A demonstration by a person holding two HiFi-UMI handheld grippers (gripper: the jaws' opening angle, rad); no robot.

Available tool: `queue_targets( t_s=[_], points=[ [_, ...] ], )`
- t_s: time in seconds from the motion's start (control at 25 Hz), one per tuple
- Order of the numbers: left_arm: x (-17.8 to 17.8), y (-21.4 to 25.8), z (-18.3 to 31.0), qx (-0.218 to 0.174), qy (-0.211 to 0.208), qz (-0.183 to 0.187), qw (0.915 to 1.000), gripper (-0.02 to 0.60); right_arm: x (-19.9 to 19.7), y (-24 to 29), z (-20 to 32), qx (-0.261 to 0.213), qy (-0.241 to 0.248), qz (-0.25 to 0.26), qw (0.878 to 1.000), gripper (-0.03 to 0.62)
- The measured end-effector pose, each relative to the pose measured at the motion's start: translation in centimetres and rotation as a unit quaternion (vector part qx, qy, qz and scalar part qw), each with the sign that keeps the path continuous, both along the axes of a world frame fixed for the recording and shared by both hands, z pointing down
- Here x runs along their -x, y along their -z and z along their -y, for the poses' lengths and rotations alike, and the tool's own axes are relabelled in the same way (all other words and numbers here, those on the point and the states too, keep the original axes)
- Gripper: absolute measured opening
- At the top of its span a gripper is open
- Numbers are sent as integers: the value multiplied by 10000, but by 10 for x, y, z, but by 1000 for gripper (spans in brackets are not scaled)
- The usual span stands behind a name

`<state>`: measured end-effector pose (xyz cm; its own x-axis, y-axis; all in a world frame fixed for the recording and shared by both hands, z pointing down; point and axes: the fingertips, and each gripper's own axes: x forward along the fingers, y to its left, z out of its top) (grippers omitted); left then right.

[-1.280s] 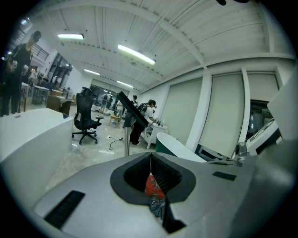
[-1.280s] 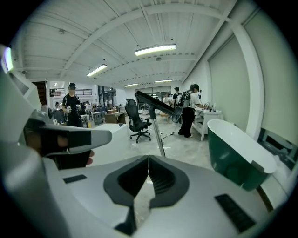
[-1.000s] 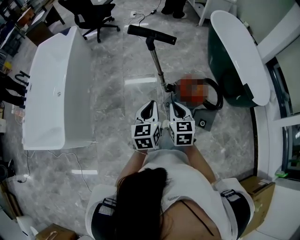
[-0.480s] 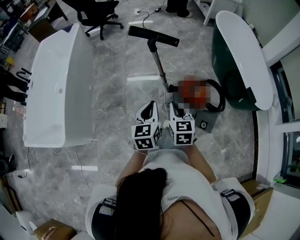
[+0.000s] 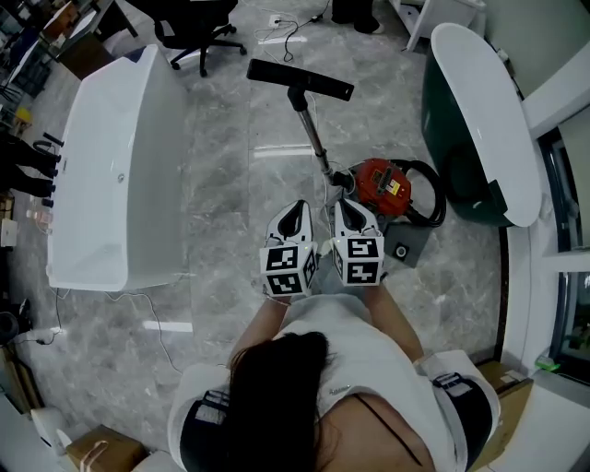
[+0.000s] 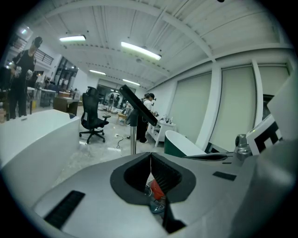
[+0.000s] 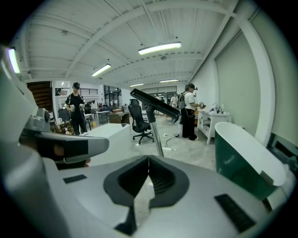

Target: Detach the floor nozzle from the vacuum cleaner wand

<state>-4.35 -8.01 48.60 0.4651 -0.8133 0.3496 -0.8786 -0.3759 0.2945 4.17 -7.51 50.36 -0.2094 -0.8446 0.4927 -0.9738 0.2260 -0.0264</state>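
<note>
The black floor nozzle (image 5: 300,79) sits on the silver wand (image 5: 316,138), which stands tilted and runs down to the red vacuum body (image 5: 383,187) on the floor. My left gripper (image 5: 297,206) and right gripper (image 5: 342,206) are held side by side just short of the wand's lower end, both shut and empty. In the left gripper view the nozzle (image 6: 138,106) and wand (image 6: 133,139) rise ahead of the shut left gripper (image 6: 150,160). In the right gripper view the nozzle (image 7: 153,103) tops the wand (image 7: 159,140) beyond the shut right gripper (image 7: 149,162).
A long white bathtub (image 5: 120,166) stands on the left, a green-and-white tub (image 5: 475,120) on the right. A black hose (image 5: 431,198) loops off the vacuum beside a grey box (image 5: 403,244). A black office chair (image 5: 198,28) and standing people are farther back.
The person has stepped forward with both grippers, so the vacuum and wand have come closer in the head view. Both grippers have stayed shut.
</note>
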Motion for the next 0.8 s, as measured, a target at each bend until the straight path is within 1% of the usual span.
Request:
queue_targets(
  t_s=[0.24,0.44,0.56,0.64,0.76,0.8],
  points=[
    [-10,-4,20,36,22,49,10000,5,-9,-2,21,2,52,57,10000,15],
    [-18,-2,38,8,56,90,9999,5,-8,-4,37,25,458,180,9988,15],
    [-24,-2,50,9,68,113,9999,5,-13,-4,50,54,457,340,9984,15],
    [-29,-2,57,3,97,123,9999,5,-18,-4,58,47,502,345,9981,15],
    [-34,-3,66,1,158,136,9998,5,-21,-4,70,24,675,311,9972,15],
    [-35,-3,69,-1,171,139,9998,5,-20,-6,73,81,779,342,9963,15]
  ],
)
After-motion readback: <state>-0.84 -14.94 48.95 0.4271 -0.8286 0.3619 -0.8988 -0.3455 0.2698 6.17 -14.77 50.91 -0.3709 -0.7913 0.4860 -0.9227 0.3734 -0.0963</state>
